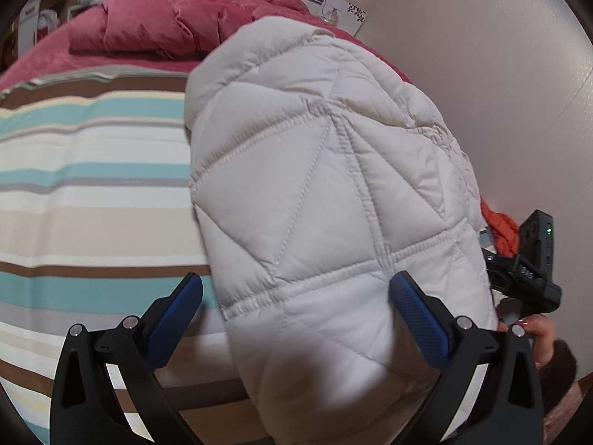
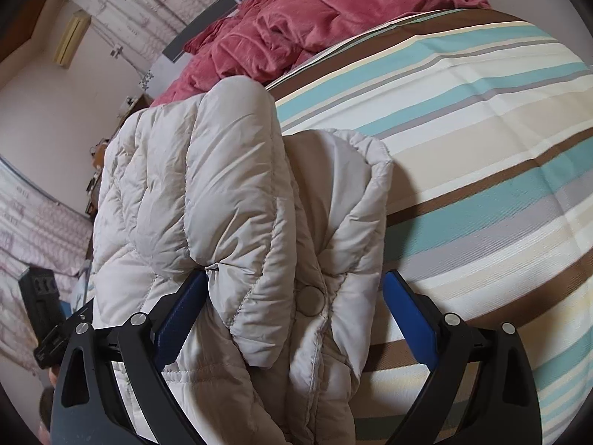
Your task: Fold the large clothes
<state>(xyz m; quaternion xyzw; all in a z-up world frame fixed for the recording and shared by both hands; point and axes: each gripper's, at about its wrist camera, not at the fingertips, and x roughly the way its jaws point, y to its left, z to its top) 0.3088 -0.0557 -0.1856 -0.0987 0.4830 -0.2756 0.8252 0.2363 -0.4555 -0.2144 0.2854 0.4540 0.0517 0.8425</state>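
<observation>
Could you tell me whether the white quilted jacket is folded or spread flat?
Folded: the white quilted jacket lies doubled in thick layers on the striped bedspread.

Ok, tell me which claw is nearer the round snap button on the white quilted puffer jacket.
Right. The right claw straddles the jacket's edge, with the button between its open fingers. The left claw faces a buttonless panel.

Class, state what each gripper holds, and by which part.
Nothing is held: the left gripper and right gripper are both open around the folded white jacket.
</observation>
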